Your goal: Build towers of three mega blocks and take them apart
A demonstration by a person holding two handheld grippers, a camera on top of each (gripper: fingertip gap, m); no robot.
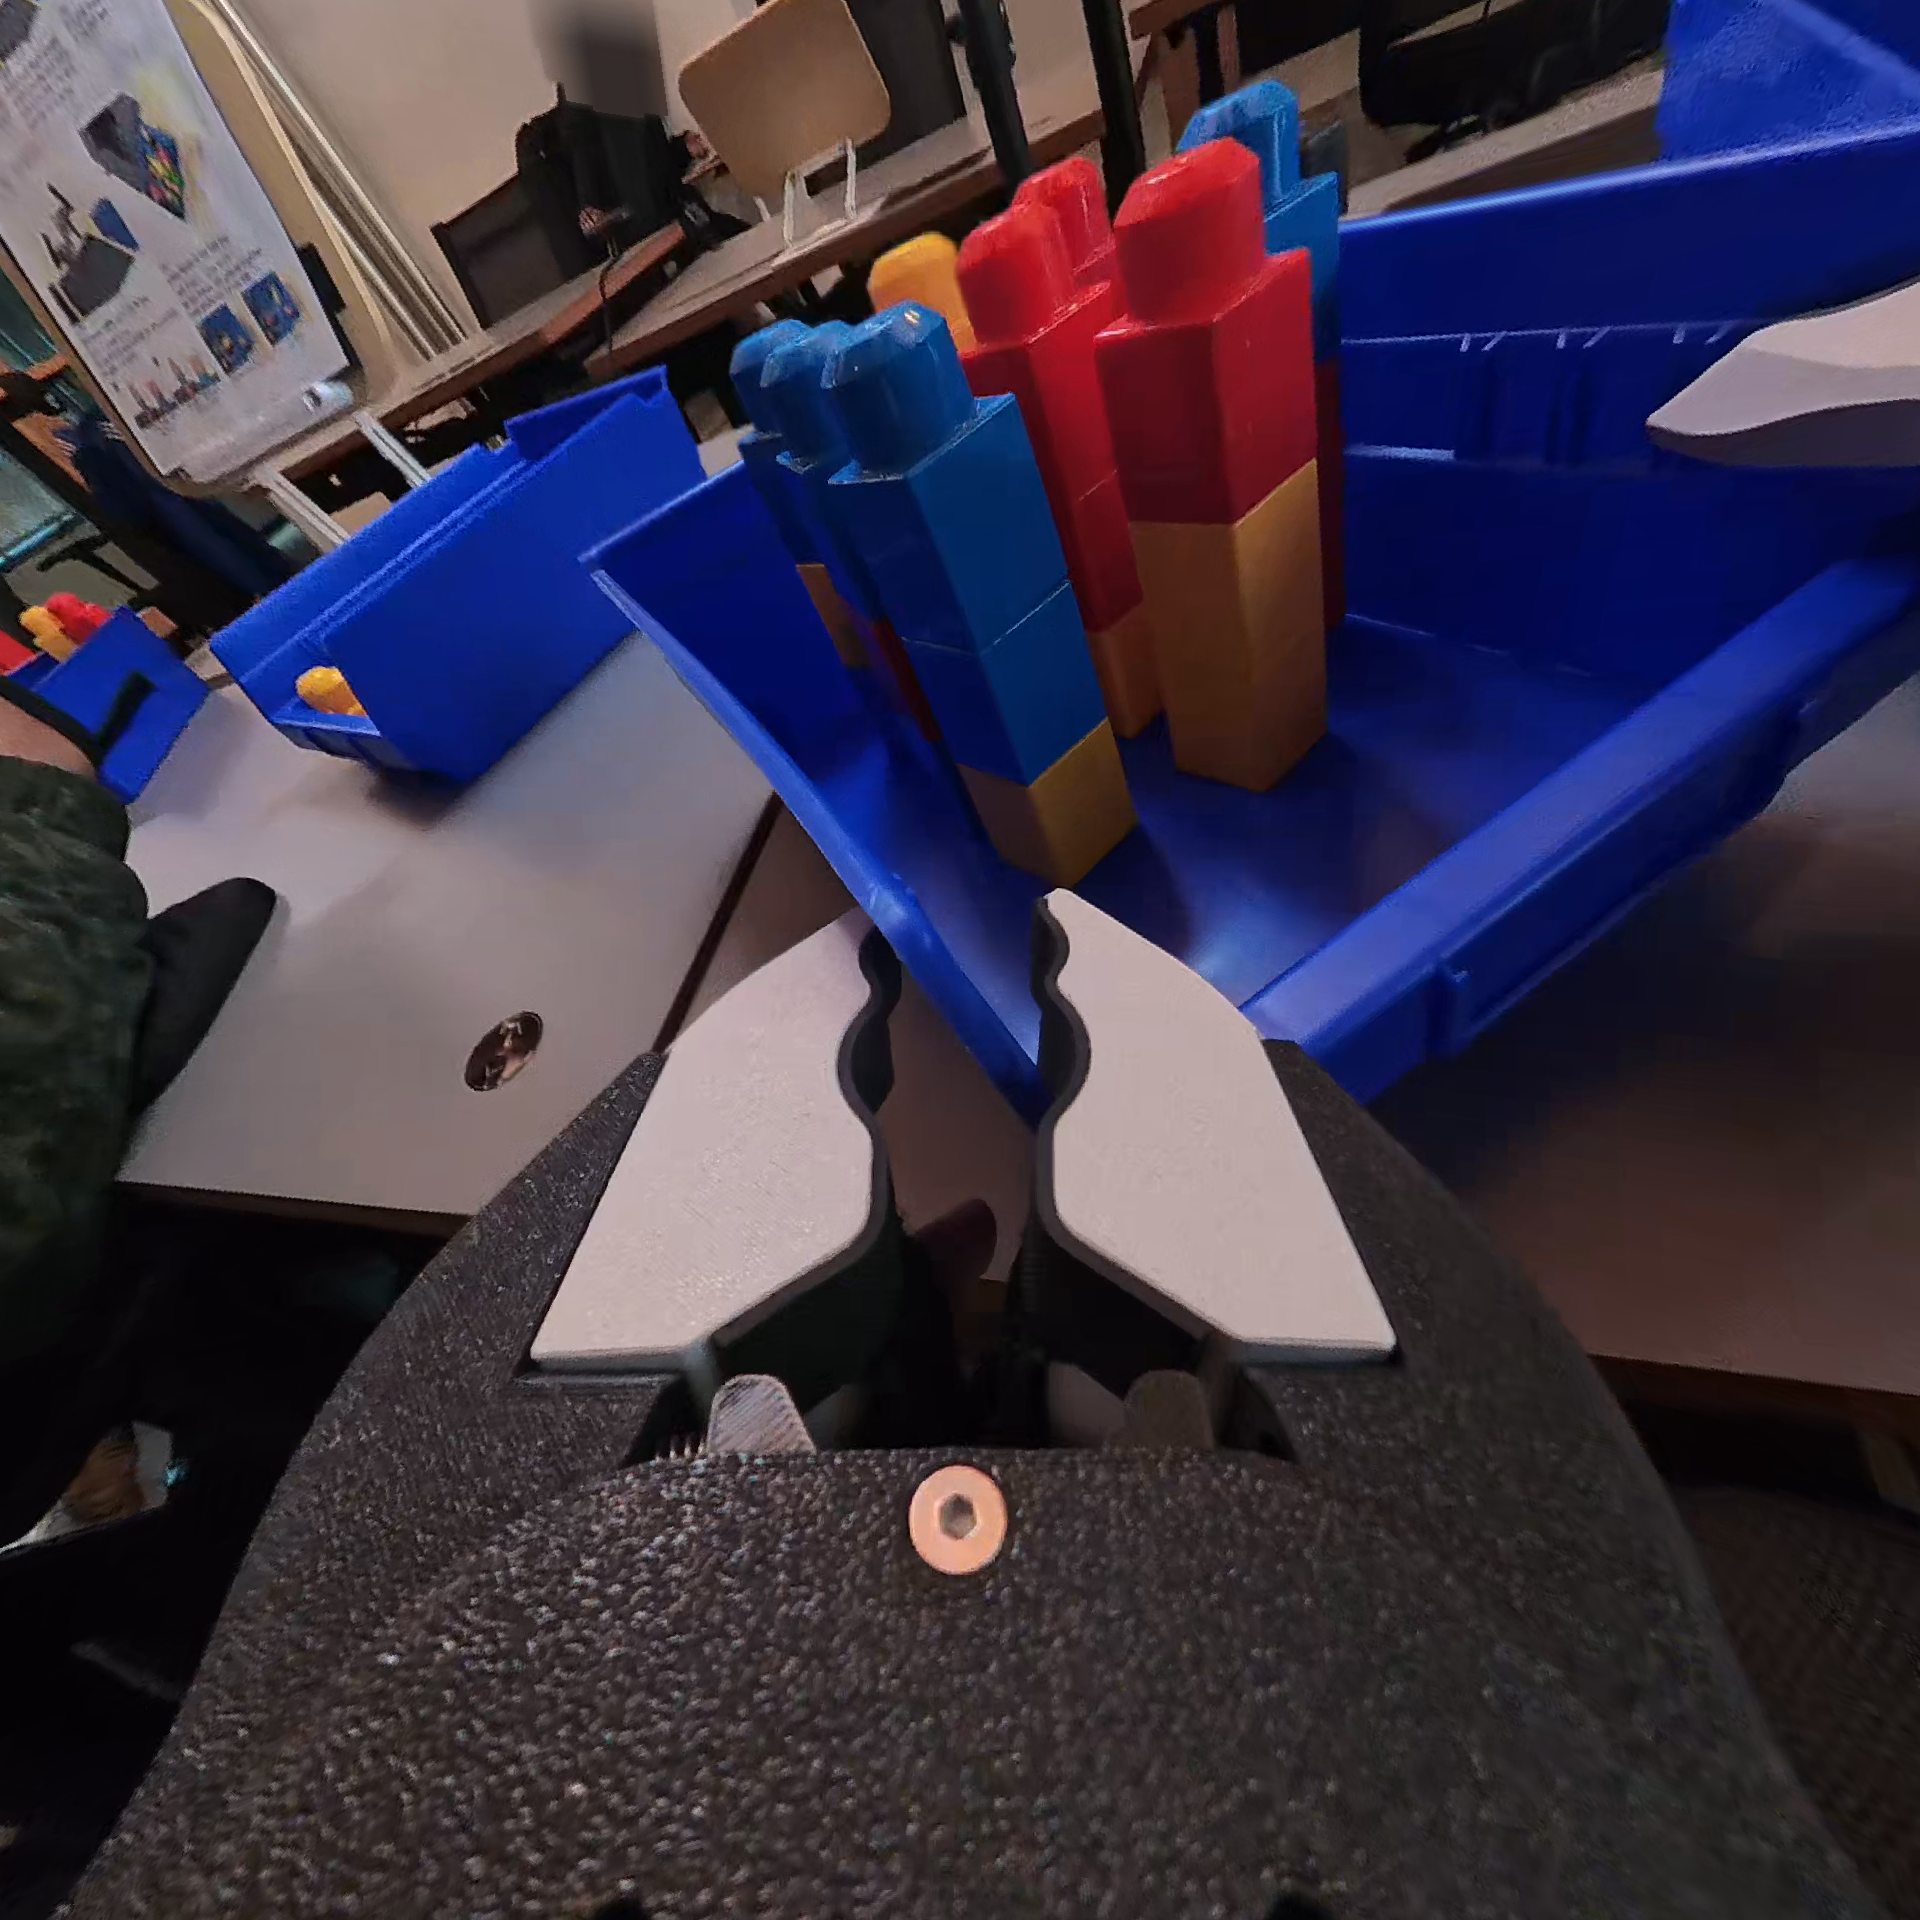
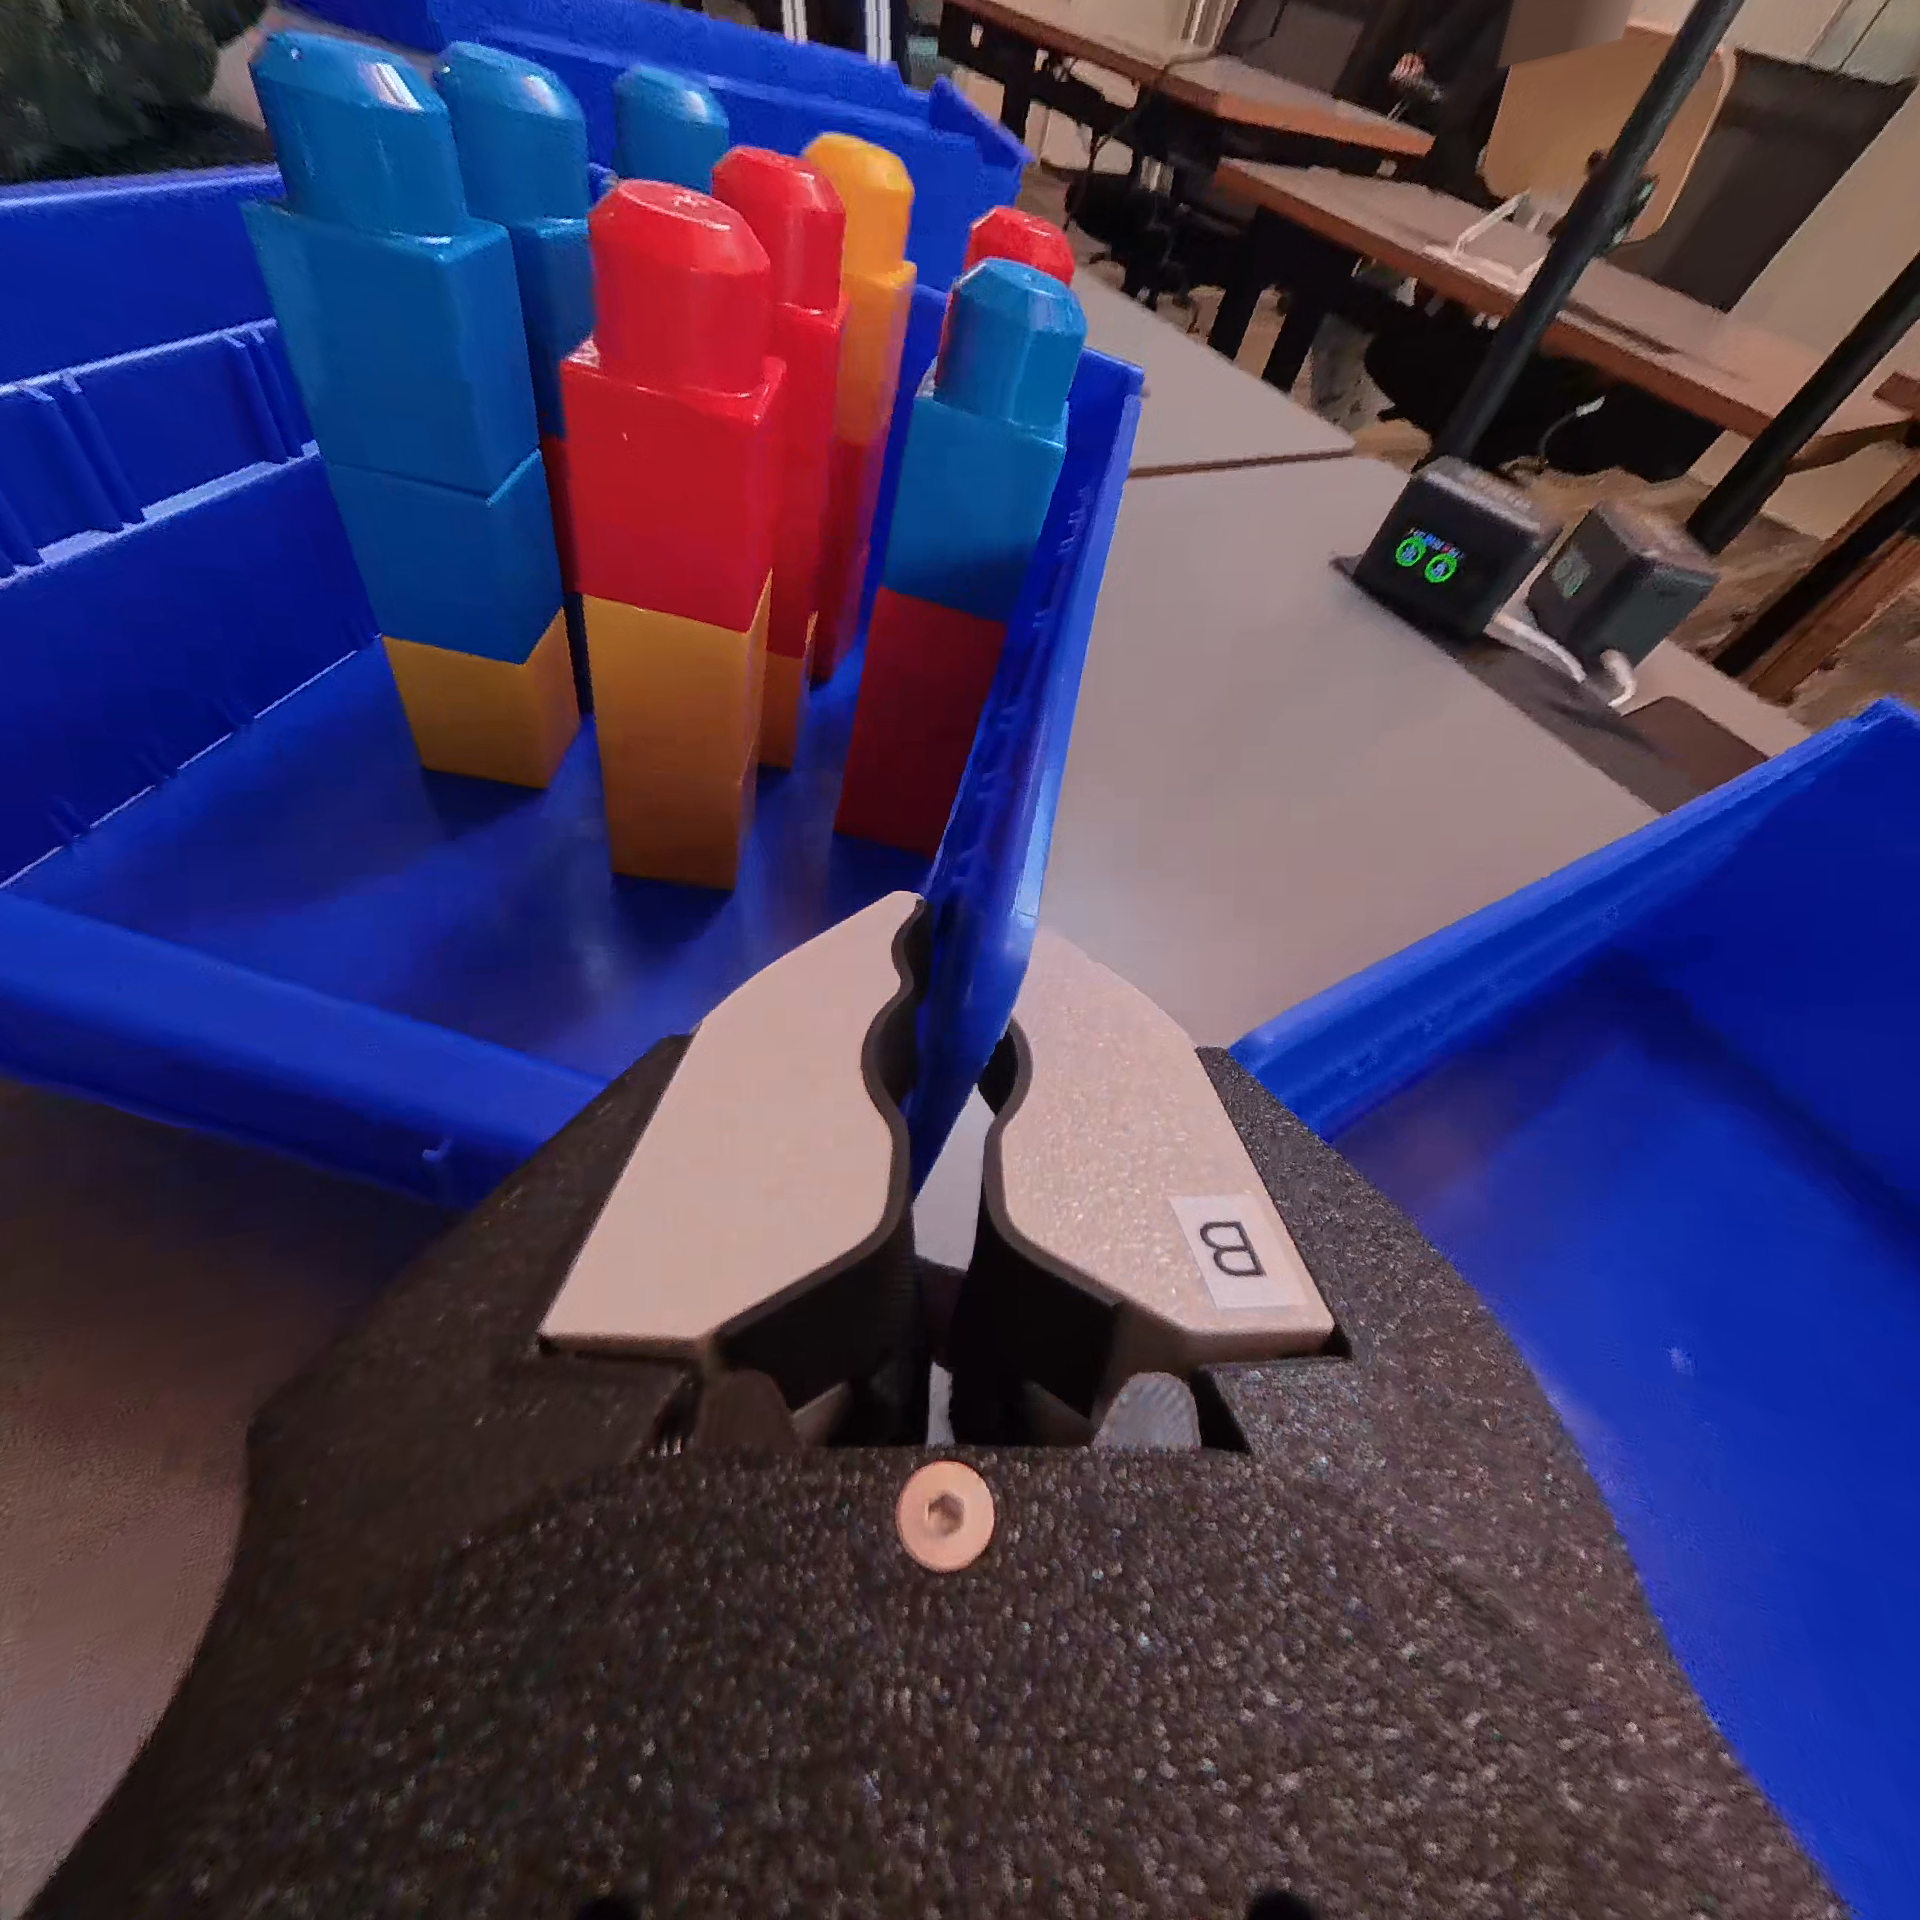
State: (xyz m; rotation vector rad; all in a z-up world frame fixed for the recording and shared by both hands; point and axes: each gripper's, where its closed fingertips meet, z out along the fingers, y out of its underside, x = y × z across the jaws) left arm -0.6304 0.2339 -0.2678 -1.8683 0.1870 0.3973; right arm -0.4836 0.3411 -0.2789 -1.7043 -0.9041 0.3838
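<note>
We see a grey table (image 2: 1299, 727), a blue bin (image 2: 156, 997) of block towers on it, another blue bin (image 1: 447, 613) beside, a third (image 2: 1662, 1091) nearby, two small black boxes (image 2: 1455, 551) at its far edge

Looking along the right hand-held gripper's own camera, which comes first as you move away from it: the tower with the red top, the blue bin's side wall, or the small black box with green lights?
1. Blue bin's side wall, right between the right hand-held gripper fingers.
2. Red-topped tower, inside the bin, left of centre.
3. Black box with green lights, far right on the table.
</note>
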